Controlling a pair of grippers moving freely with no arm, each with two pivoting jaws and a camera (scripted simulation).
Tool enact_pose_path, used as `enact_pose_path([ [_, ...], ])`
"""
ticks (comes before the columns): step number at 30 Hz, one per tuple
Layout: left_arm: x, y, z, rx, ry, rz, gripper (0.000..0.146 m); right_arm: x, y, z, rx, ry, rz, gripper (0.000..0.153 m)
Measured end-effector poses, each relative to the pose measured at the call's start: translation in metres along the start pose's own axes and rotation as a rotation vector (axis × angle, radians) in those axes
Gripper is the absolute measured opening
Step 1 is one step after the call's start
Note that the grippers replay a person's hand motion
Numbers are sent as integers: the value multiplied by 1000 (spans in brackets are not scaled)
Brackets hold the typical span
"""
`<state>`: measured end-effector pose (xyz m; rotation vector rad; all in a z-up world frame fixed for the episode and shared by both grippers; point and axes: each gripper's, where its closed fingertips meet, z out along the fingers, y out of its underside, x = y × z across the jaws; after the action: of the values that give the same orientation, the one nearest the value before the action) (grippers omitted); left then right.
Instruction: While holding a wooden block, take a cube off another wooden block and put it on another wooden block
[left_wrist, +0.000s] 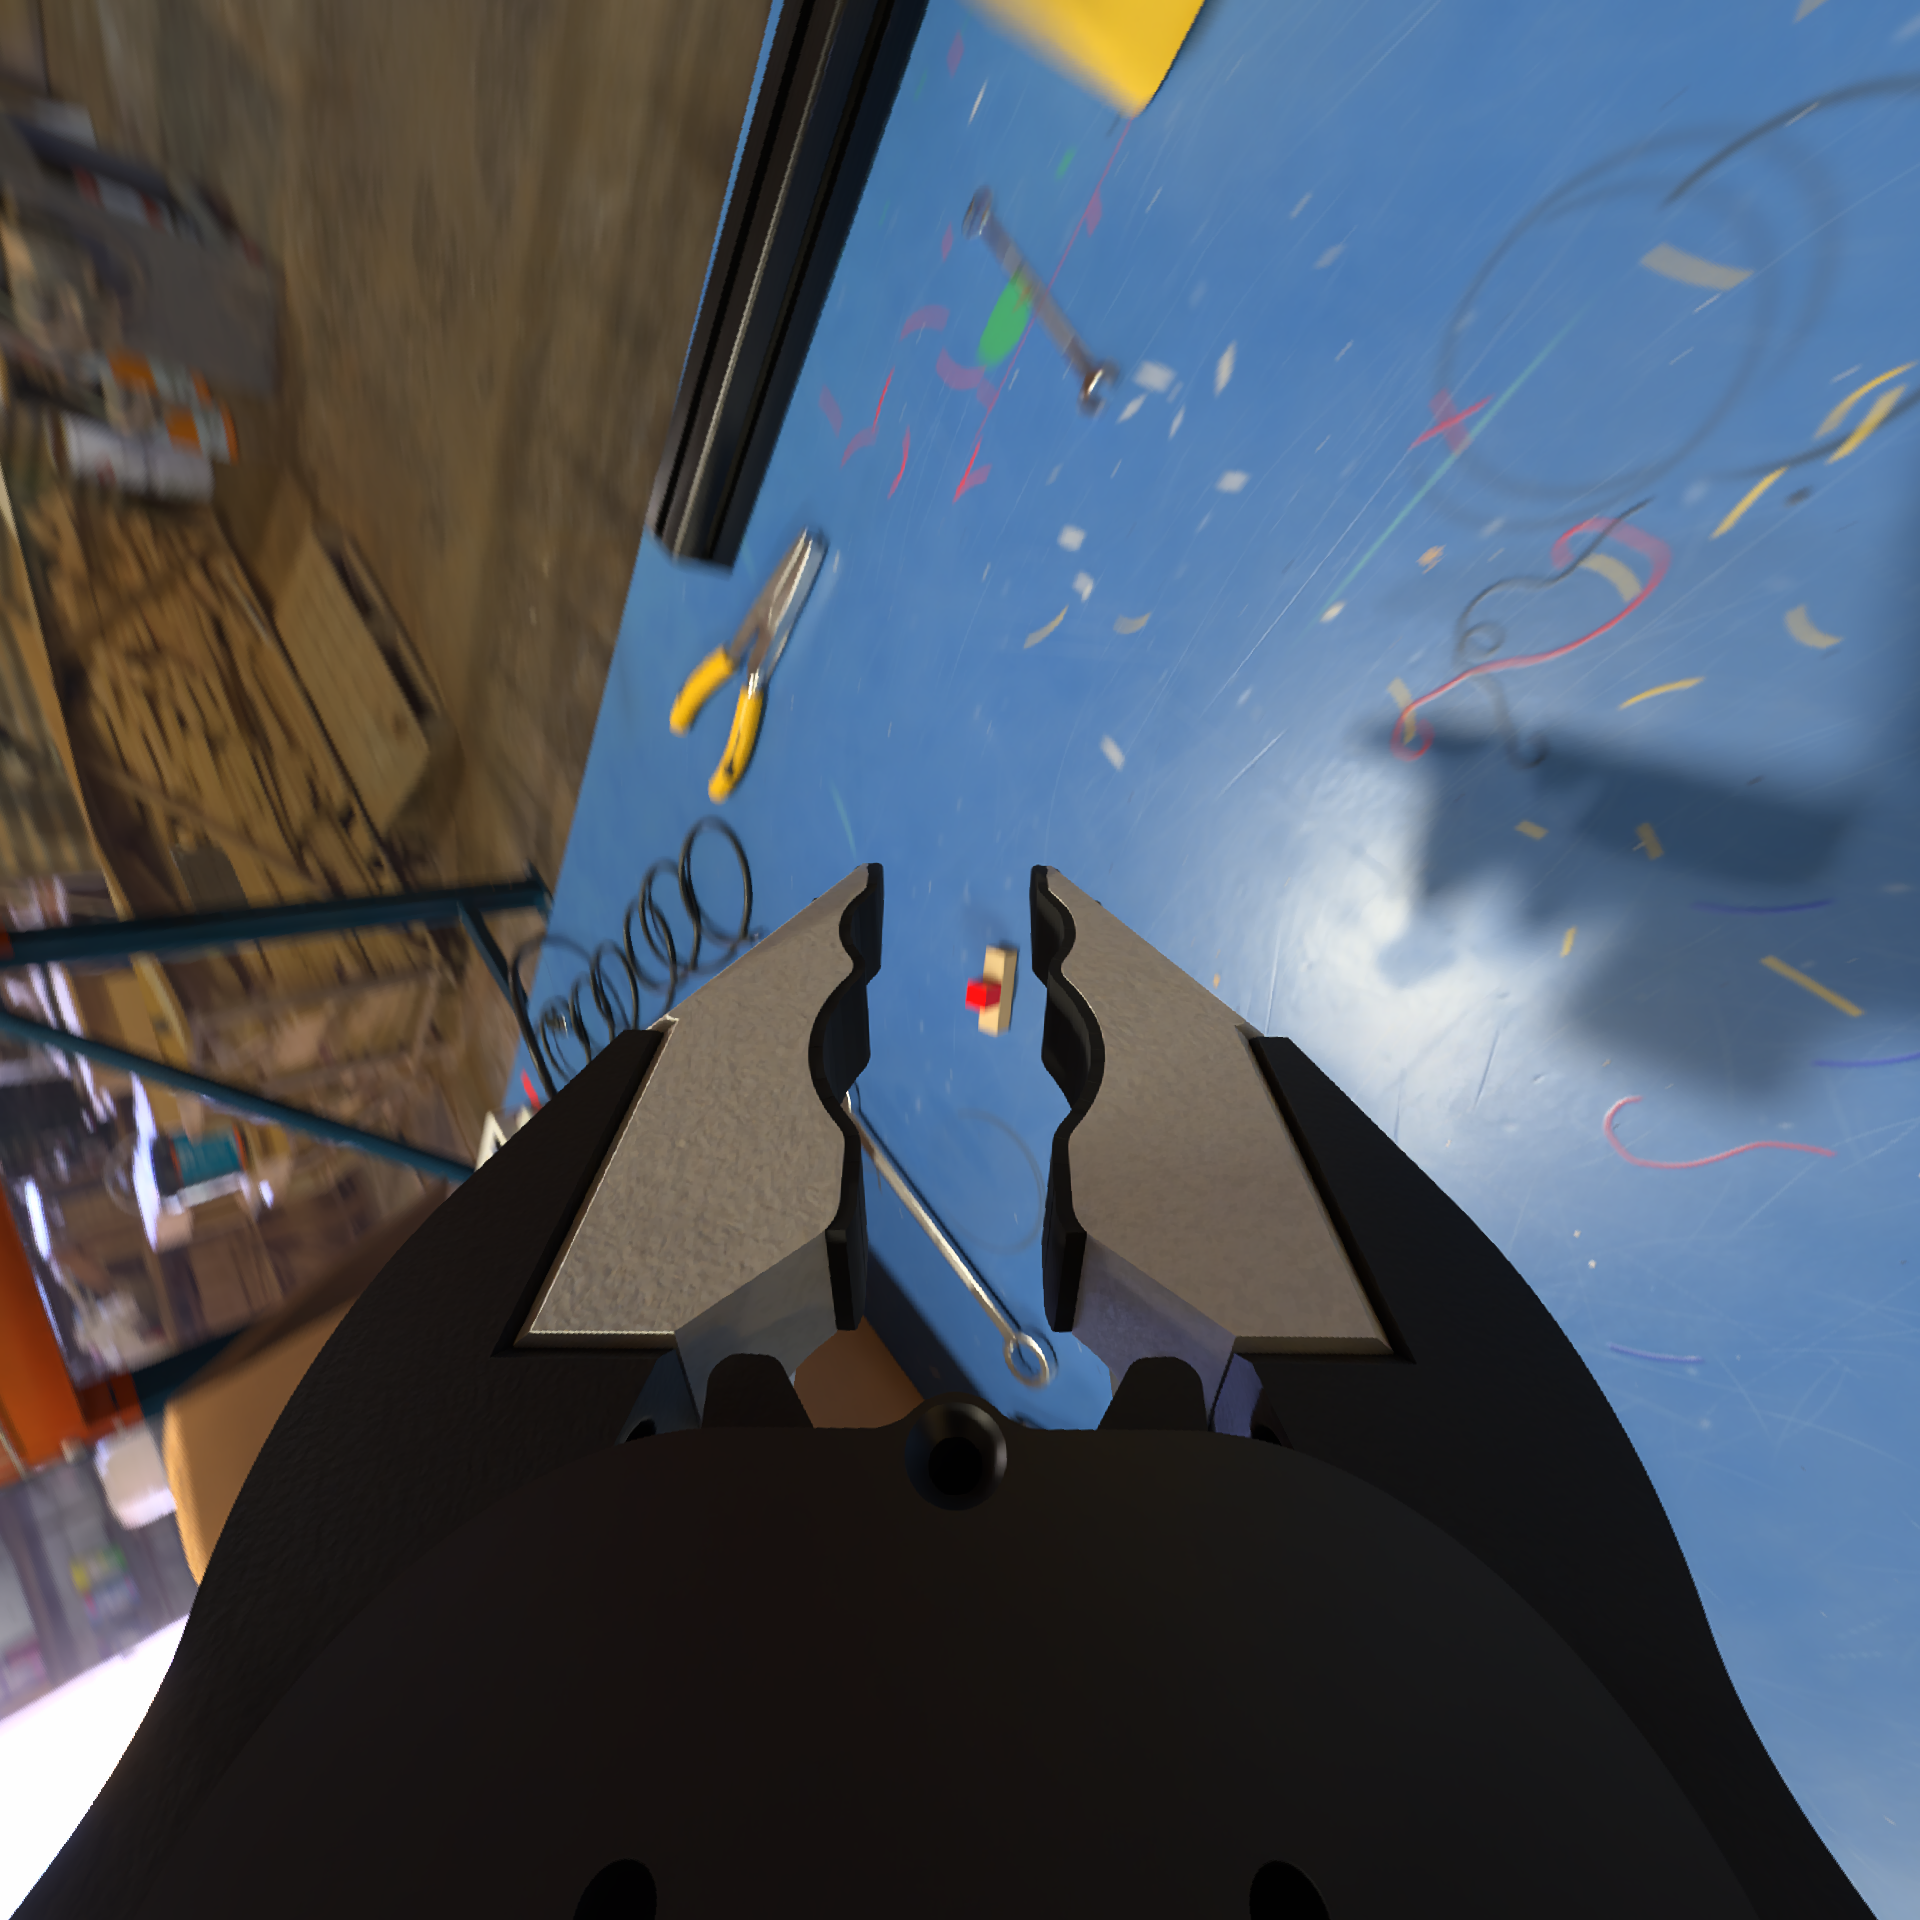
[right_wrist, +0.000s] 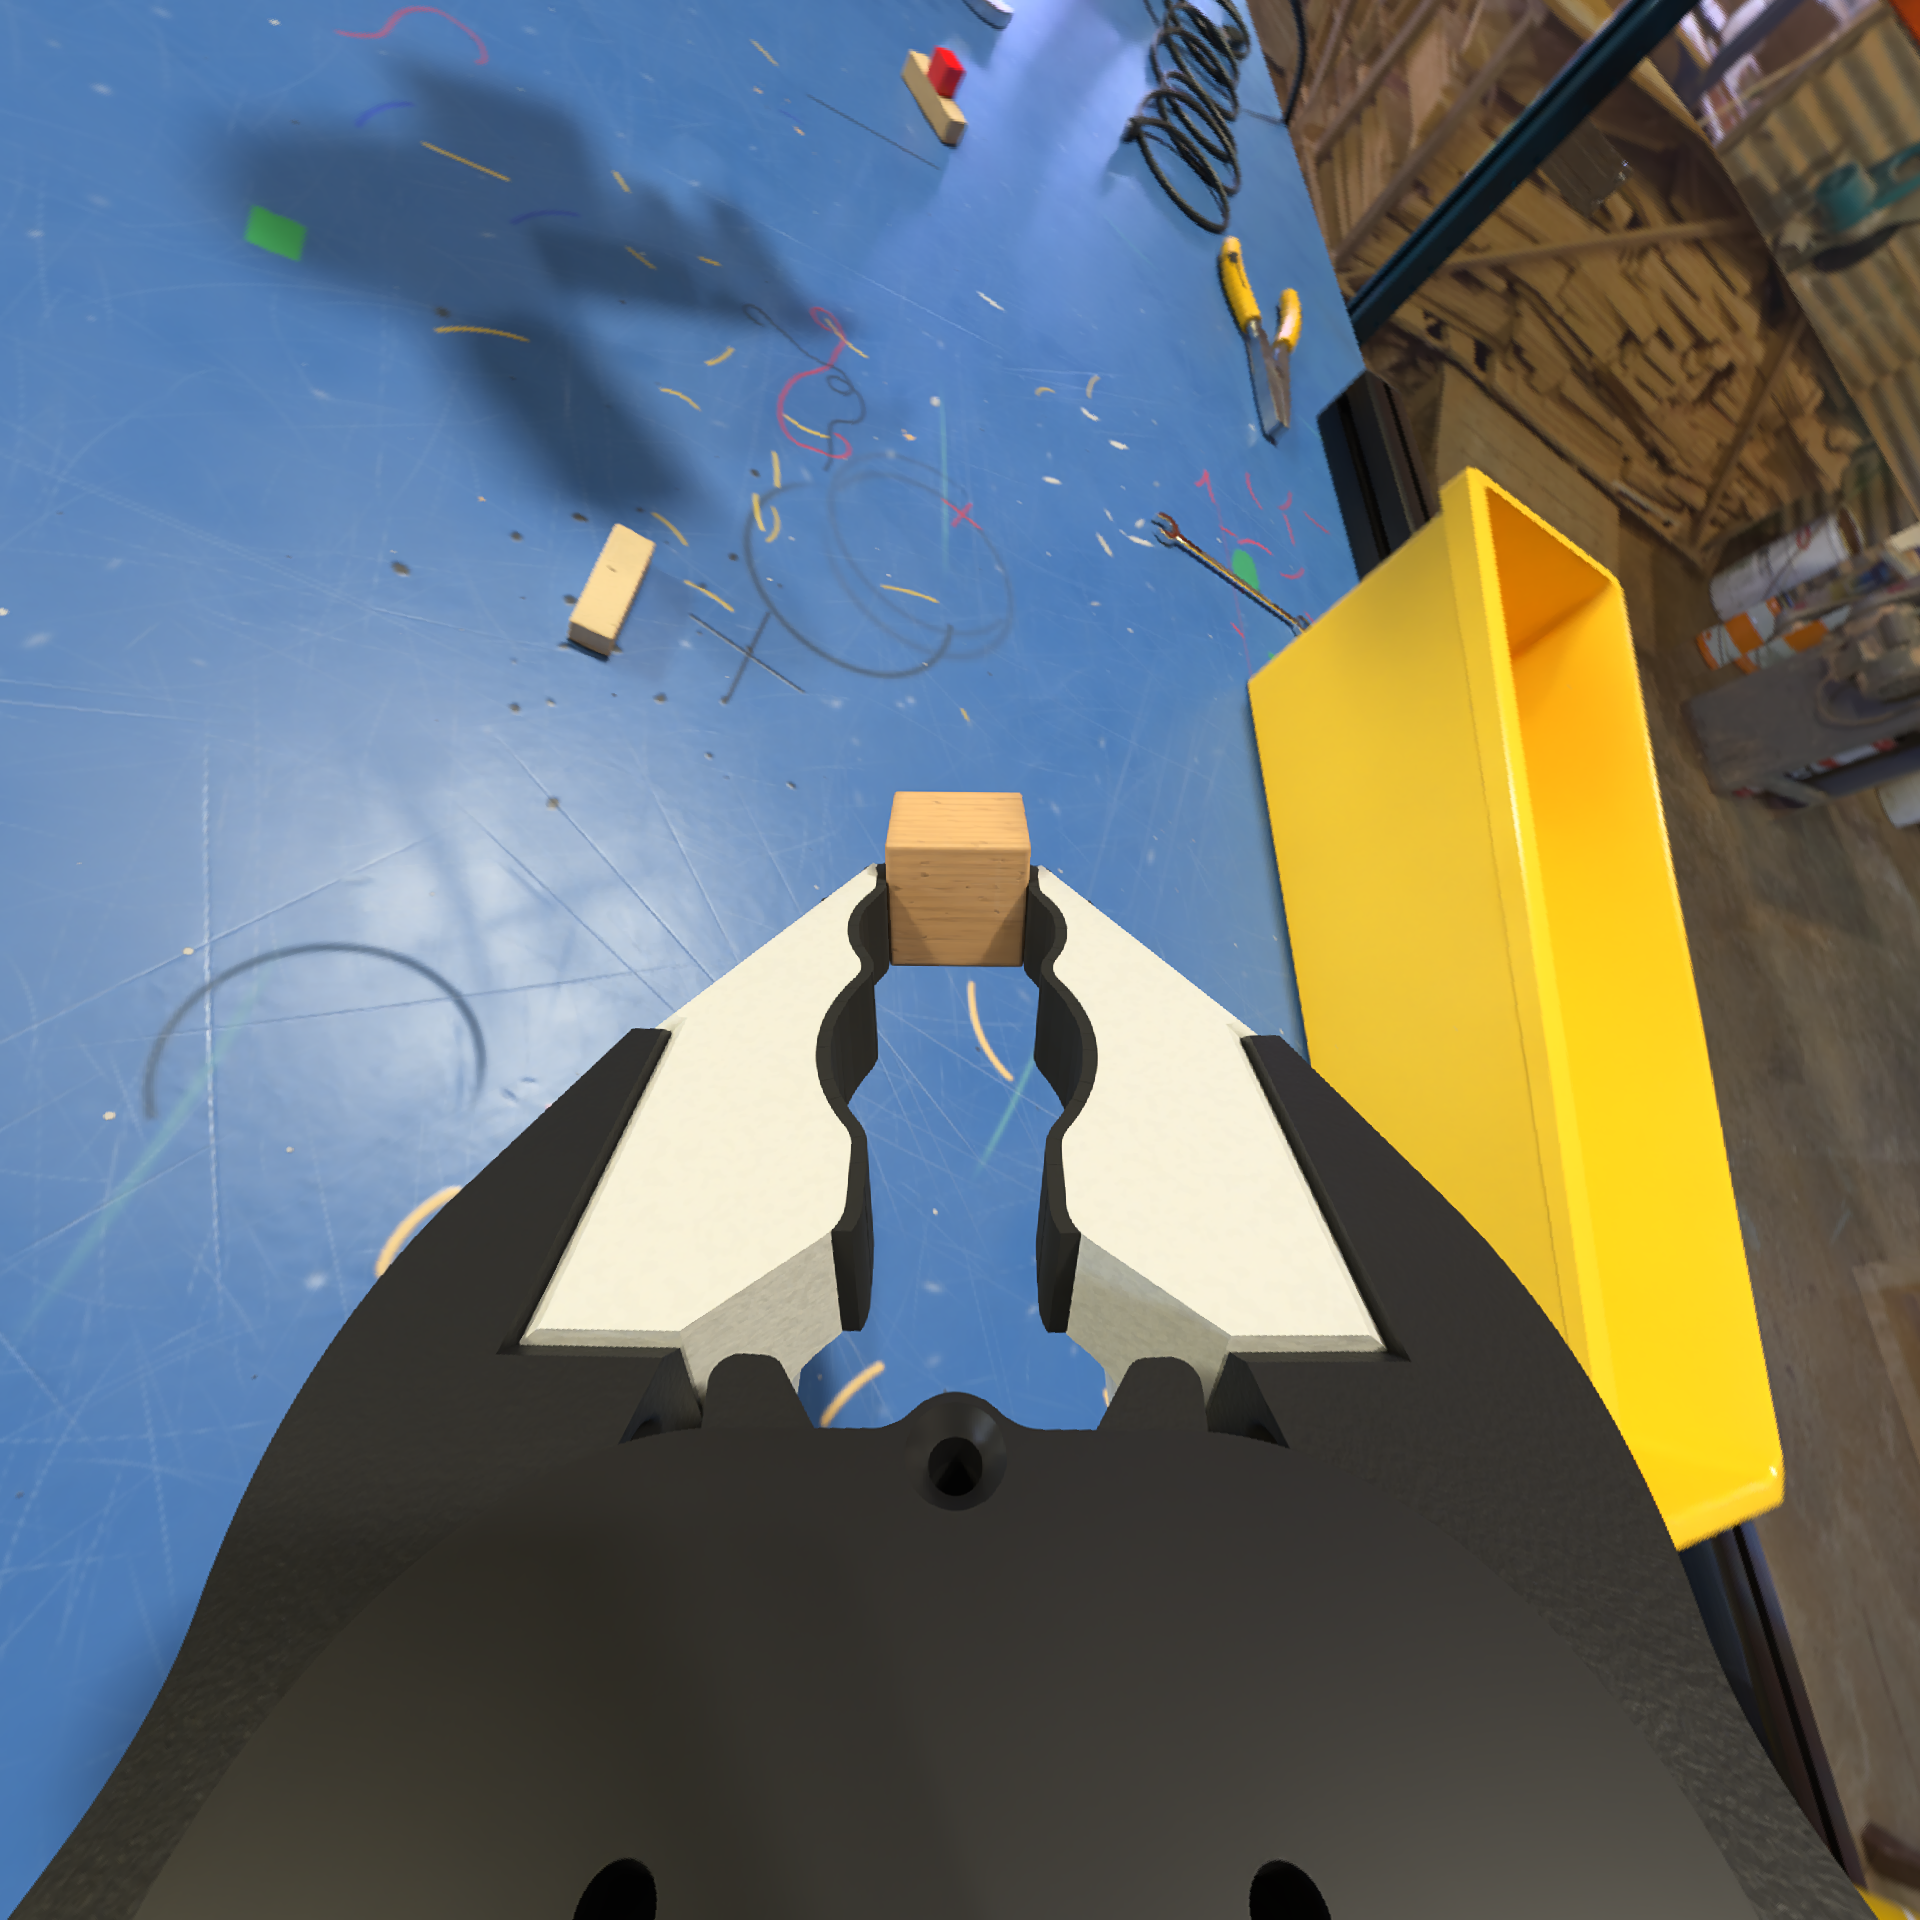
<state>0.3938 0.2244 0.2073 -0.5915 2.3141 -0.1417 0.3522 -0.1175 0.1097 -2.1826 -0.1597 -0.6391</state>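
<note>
Red cube (right_wrist: 945, 71): sits on a pale wooden block (right_wrist: 933, 100) at the far end of the blue desk (right_wrist: 312, 727), beside coiled black cable (right_wrist: 1195, 114). Second pale block (right_wrist: 611, 589): lies alone mid-desk. Right tongs (right_wrist: 957, 883): clamped on a tan wooden block (right_wrist: 957, 878). Left tongs (left_wrist: 956, 894): parted, holding nothing. Yellow bin (right_wrist: 1382, 987): at the desk's edge, visible interior bare.
</note>
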Motion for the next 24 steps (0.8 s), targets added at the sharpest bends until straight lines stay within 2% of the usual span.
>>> enact_pose_path([
  [3,-12,48,15,-106,-15,-157,18,-12,-2,11,17,-33,-15,25],
  [6,-11,91,45,-211,28,-212,17,-24,2,25,5,-52,-30,25],
  [9,-1,103,67,-203,142,-234,18,-35,5,32,19,-75,-36,25],
  [13,5,118,97,-242,247,-203,21,-40,15,36,38,-69,-24,25],
  [17,0,139,125,-332,268,-161,26,-53,10,36,145,-108,-53,25],
  [20,-8,155,143,-374,269,-133,29,-60,12,41,154,-106,-115,25],
  [24,-16,169,158,-402,311,-102,30,-58,20,47,139,-111,-84,25],
])
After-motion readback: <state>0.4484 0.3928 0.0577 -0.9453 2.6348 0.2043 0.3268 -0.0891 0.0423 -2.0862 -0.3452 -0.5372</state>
